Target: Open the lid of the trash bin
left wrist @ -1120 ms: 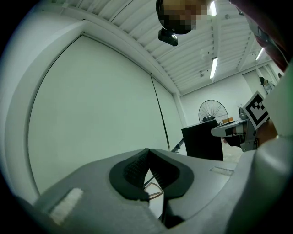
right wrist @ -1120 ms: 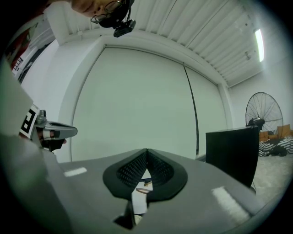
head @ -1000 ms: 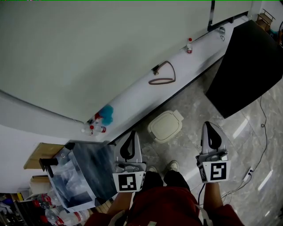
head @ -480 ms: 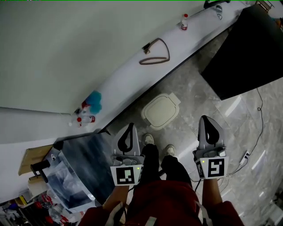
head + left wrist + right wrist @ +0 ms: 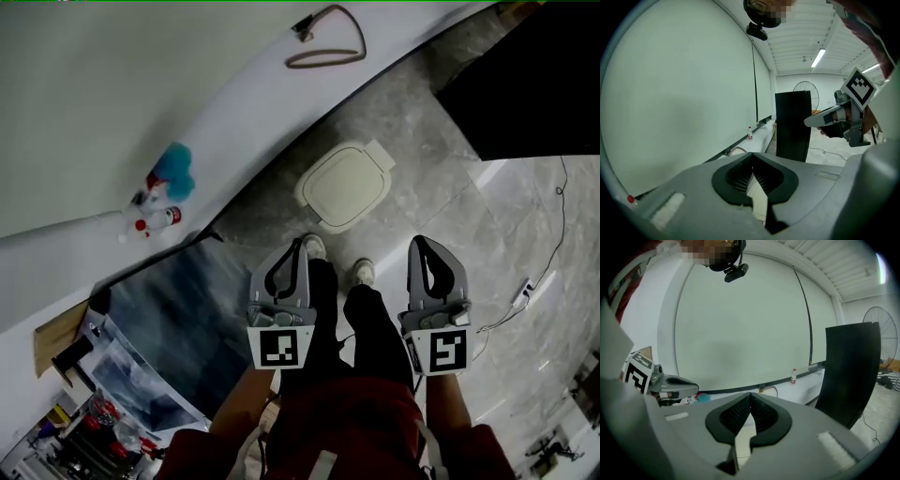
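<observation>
Bin (image 5: 345, 186) is sitting on the floor (image 5: 450, 220), lid down, beside the white ledge (image 5: 234, 131) and just ahead of the person's shoes (image 5: 364, 272). The left tool (image 5: 293, 249) and right tool (image 5: 421, 247) are hovering above the legs, each with jaws pressed together, gripping nothing.

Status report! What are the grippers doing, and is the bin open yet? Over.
Left gripper shut, empty. Right gripper same. Bin lid closed, untouched. Path looks clear.
</observation>
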A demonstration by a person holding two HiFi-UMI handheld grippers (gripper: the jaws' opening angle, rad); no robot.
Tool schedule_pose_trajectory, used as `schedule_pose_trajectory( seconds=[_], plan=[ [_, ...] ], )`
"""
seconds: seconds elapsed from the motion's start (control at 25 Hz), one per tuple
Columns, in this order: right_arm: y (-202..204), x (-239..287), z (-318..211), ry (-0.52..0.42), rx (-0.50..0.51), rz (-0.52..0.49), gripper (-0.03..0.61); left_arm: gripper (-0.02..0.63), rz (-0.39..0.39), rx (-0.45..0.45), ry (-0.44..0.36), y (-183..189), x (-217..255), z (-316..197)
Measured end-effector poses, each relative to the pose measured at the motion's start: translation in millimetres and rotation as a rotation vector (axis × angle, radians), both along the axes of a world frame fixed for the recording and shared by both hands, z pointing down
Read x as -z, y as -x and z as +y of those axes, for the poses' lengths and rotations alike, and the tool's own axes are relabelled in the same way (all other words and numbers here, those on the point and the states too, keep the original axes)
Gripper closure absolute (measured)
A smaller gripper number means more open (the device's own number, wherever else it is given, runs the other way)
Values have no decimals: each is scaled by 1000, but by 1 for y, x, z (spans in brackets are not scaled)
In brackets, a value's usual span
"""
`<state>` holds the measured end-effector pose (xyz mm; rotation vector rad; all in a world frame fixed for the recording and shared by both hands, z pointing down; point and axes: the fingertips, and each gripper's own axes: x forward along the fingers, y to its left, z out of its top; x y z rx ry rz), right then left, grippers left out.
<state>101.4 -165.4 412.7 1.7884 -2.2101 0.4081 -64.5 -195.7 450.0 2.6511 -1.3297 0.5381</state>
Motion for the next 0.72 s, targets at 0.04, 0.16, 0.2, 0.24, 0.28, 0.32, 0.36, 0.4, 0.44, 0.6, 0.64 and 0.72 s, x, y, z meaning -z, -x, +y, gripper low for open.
schedule_pose_trajectory(
  seconds=[0.04, 0.16, 0.2, 0.24, 0.28, 0.32, 0.36, 0.4, 0.44, 0.6, 0.64, 0.72],
  plan=[
    [3, -13, 3, 19, 4, 5, 578, 611, -17, -17, 12, 1, -13, 1],
    [7, -52, 11, 63, 18, 22, 578, 611, -6, 1, 79, 7, -54, 5],
    [9, -64, 14, 76, 26, 25, 578, 611, -5, 7, 99, 9, -68, 6],
    [12, -75, 15, 85, 28, 16, 578, 611, -12, 5, 111, 12, -81, 6],
    [16, -85, 15, 92, 24, -2, 578, 611, -20, -3, 117, 13, -94, 6],
    [19, -95, 16, 101, 18, -19, 578, 611, -29, -13, 123, 14, -108, 6],
    [22, -107, 18, 116, 14, -29, 578, 611, -39, -25, 132, 14, -122, 7],
    [25, -121, 20, 139, 13, -33, 578, 611, -52, -37, 145, 15, -136, 8],
    [28, -135, 23, 163, 16, -32, 578, 611, -66, -47, 160, 15, -152, 10],
    [42, -184, 35, 219, 27, -49, 578, 611, -90, -86, 173, 13, -203, 13],
    [45, -194, 38, 228, 31, -51, 578, 611, -97, -95, 177, 13, -214, 14],
    [49, -212, 40, 235, 36, -51, 578, 611, -112, -110, 186, 14, -234, 15]
  ],
)
